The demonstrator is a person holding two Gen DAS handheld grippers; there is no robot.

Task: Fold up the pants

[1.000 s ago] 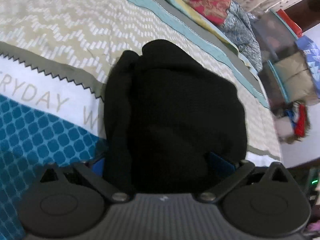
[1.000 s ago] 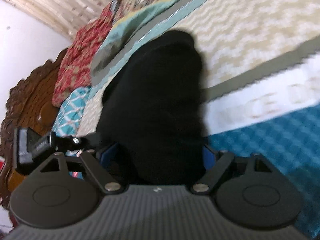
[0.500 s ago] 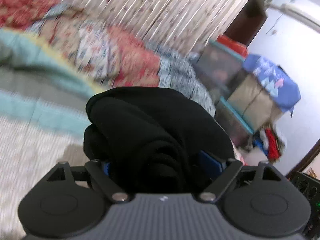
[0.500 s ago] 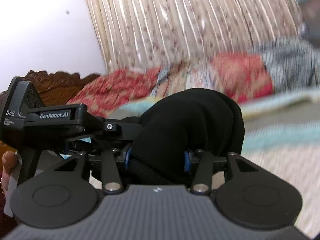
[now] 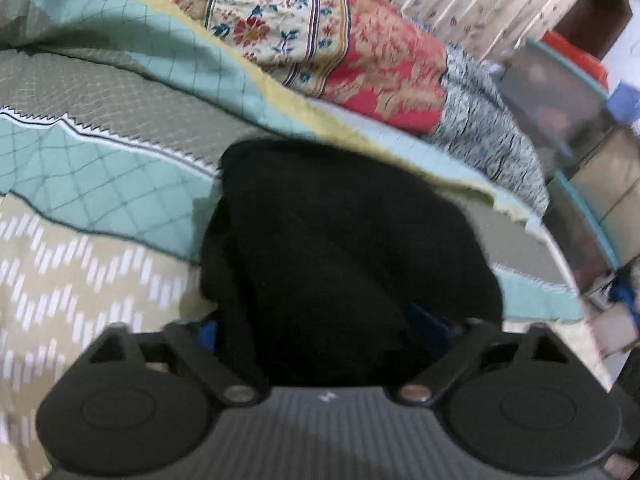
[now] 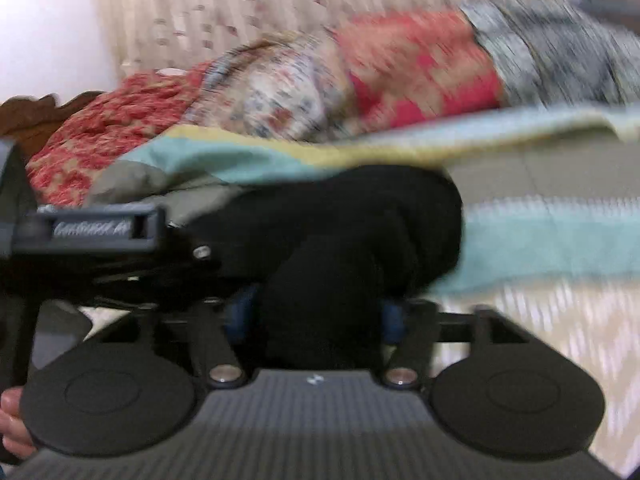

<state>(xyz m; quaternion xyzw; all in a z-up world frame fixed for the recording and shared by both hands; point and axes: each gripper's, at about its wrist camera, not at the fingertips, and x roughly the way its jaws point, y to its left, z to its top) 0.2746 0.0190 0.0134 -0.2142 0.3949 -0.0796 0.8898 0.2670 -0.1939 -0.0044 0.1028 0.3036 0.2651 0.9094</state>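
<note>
One folded black pants bundle [image 5: 344, 256] sat between jaws of two grippers over patterned bedspread [image 5: 72, 264]; left gripper [image 5: 326, 330] and right gripper [image 6: 316, 314] both opening, cloth between pads.

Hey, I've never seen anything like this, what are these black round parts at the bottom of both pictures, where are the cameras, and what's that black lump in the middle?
No robot here: a person carries a hand-held two-finger gripper in each hand. Each picture comes from a fisheye camera on one gripper, looking forward along its fingers, so the black round parts are the tool's own body. The lump is a bundle of black pants, folded thick. It sits between the blue-padded fingers of the left gripper and of the right gripper; both sets of jaws are opening around it. Below lies a bed with a patterned bedspread, and floral quilts are piled behind. A bit of the person's hand shows at one edge.
</note>
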